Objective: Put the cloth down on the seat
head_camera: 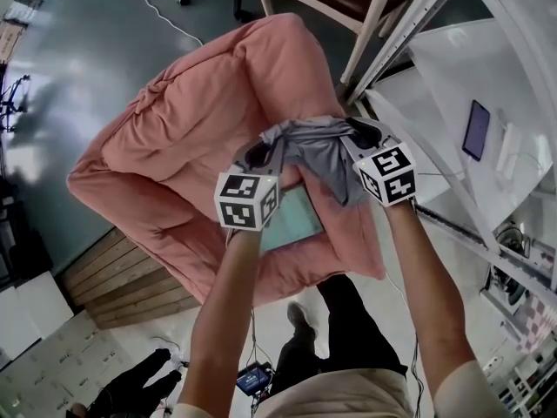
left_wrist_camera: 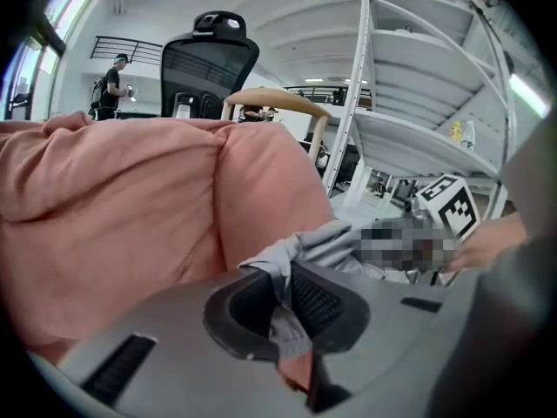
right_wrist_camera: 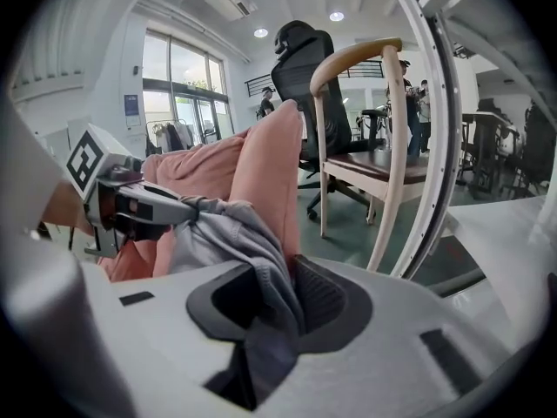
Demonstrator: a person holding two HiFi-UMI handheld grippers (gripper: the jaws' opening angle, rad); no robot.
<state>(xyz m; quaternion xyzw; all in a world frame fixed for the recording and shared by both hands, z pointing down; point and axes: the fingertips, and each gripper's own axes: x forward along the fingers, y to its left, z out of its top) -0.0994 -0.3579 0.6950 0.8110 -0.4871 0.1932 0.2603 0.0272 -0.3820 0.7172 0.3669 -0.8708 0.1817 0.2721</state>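
Head view shows the grey cloth stretched between both grippers over the near right part of the seat, a plump salmon-pink armchair with rounded, puffy arms. The left gripper has its fingers clenched on one crumpled edge of the soft knit. The right gripper has its fingers parted, with fabric draped between them against one ribbed pad. Open grey floor lies left of the seat. A wooden chair and white shelving crowd its right edge. Both cubes bear black-and-white square markers.
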